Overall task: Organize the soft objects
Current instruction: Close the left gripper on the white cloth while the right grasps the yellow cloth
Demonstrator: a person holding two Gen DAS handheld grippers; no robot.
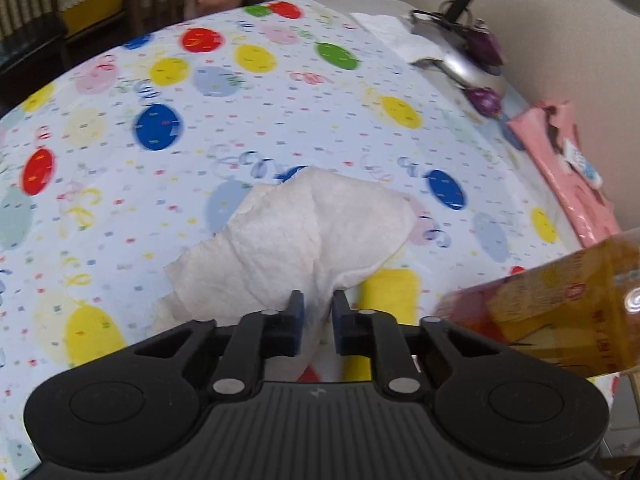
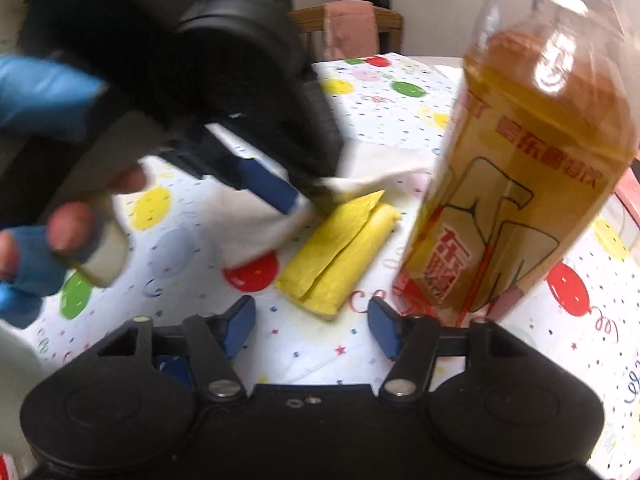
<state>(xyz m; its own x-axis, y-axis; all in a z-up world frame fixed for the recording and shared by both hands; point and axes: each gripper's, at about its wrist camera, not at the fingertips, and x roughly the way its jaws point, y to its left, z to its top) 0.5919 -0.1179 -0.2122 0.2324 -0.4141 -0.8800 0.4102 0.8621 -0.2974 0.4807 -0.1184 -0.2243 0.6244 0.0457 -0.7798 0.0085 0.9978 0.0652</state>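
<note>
Right wrist view: my right gripper (image 2: pixel 311 326) has its blue pads apart and empty, the folded yellow cloth pad (image 2: pixel 340 254) lying on the table just ahead of the gap, centre frame. Its long axis runs from lower left to upper right, skewed across the line between my pads, so I judge I need to roll the wrist before closing on it. My left gripper (image 1: pixel 317 322) is clamped on the crumpled white paper towel (image 1: pixel 296 236), whose free end drapes forward onto the balloon-print tablecloth (image 1: pixel 168 80). The yellow pad sits just right of the towel, nearer my right hand. A tall clear bottle of amber drink (image 2: pixel 532 168) stands just right of the pad. I see no bin or basket in either view.
</note>
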